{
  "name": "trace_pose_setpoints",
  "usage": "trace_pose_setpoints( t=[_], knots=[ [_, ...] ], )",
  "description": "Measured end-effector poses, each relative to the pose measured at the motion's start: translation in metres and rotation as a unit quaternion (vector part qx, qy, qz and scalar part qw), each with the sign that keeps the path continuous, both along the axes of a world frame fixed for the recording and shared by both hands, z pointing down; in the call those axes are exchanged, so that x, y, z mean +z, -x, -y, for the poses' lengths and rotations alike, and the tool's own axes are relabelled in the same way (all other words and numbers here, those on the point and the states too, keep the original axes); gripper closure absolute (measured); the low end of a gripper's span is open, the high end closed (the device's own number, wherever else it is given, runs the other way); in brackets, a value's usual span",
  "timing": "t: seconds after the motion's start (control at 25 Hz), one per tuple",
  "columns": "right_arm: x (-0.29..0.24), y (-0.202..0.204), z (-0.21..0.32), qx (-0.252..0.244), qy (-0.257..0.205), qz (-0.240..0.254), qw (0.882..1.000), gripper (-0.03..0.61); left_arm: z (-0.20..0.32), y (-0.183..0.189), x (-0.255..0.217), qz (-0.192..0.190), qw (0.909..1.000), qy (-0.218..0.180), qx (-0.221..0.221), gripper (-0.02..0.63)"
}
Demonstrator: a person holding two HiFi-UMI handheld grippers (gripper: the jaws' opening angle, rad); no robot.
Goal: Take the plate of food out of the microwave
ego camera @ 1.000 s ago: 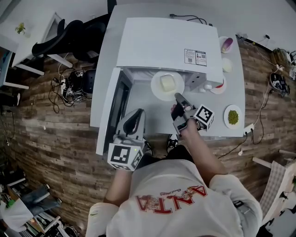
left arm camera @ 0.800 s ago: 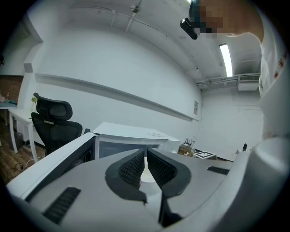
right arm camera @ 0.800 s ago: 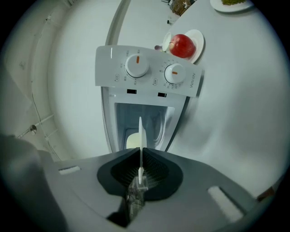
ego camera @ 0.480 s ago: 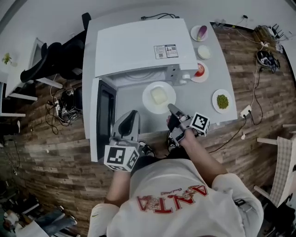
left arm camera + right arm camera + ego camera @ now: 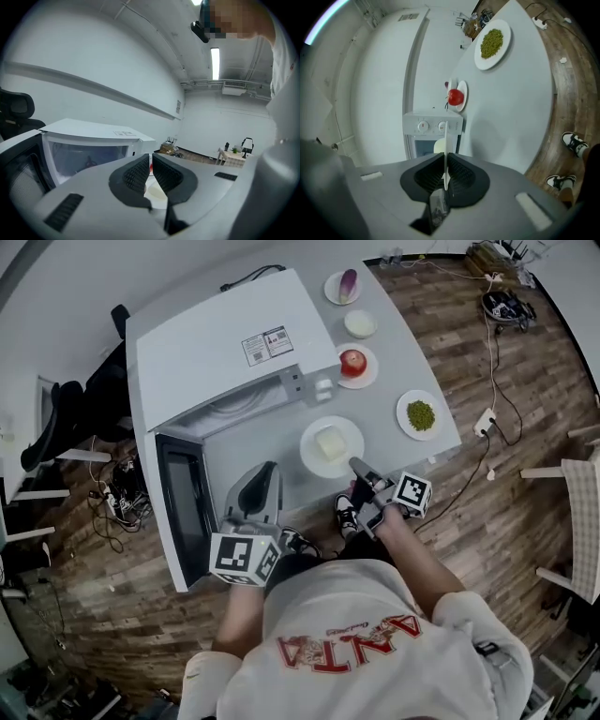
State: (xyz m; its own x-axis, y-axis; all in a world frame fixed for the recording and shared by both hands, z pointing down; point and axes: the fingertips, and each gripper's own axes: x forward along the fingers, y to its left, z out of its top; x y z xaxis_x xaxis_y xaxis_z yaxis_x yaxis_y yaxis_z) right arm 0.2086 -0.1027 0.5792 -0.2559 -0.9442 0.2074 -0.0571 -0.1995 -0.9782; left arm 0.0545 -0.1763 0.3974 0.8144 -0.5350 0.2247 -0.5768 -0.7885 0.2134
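The white plate (image 5: 309, 454) with a pale yellow block of food (image 5: 330, 442) sits over the grey table, in front of the open white microwave (image 5: 225, 343). My right gripper (image 5: 356, 465) is shut on the plate's near rim. In the right gripper view the plate (image 5: 446, 140) stands edge-on between the pads, with the microwave (image 5: 433, 126) behind it. My left gripper (image 5: 265, 470) is shut on nothing and hovers by the microwave's open door (image 5: 183, 507). In the left gripper view its jaws (image 5: 151, 168) nearly touch, with the microwave (image 5: 89, 140) to the left.
On the table right of the microwave stand a plate with a tomato (image 5: 353, 364), a plate of green peas (image 5: 420, 414), a small white dish (image 5: 359, 324) and a plate with a purple vegetable (image 5: 345, 285). The table's front edge runs just past my grippers.
The plate has come out of the microwave's mouth toward the table's front, carried by my right gripper. My left gripper has stayed shut and has shifted a little beside the door.
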Motion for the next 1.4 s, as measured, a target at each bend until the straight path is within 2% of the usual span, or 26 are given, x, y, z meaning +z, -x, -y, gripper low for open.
trace_pose_setpoints(
  t=[0.28,0.48,0.68,0.96,1.2,1.4],
  knots=[
    [0.026,-0.054,-0.033,0.065,0.013,-0.006,0.998,0.549,-0.011,-0.039,0.003,0.008,0.999,0.001,0.045,0.588],
    [0.044,-0.085,-0.044,0.096,0.022,-0.011,0.995,0.549,-0.017,-0.052,0.007,0.017,0.9983,0.006,0.055,0.588],
    [0.055,-0.098,-0.041,0.111,0.006,-0.007,0.994,0.549,-0.02,-0.058,0.009,0.024,0.998,0.008,0.058,0.588],
    [0.073,-0.104,-0.034,0.115,0.014,0.002,0.993,0.548,-0.021,-0.058,0.017,0.036,0.9977,0.015,0.055,0.588],
    [0.082,-0.101,-0.032,0.111,0.04,0.006,0.993,0.552,-0.021,-0.059,0.02,0.035,0.9977,0.017,0.056,0.588],
    [0.071,-0.102,-0.026,0.089,0.033,-0.034,0.995,0.548,-0.02,-0.057,0.02,0.036,0.9976,0.022,0.055,0.588]
  ],
)
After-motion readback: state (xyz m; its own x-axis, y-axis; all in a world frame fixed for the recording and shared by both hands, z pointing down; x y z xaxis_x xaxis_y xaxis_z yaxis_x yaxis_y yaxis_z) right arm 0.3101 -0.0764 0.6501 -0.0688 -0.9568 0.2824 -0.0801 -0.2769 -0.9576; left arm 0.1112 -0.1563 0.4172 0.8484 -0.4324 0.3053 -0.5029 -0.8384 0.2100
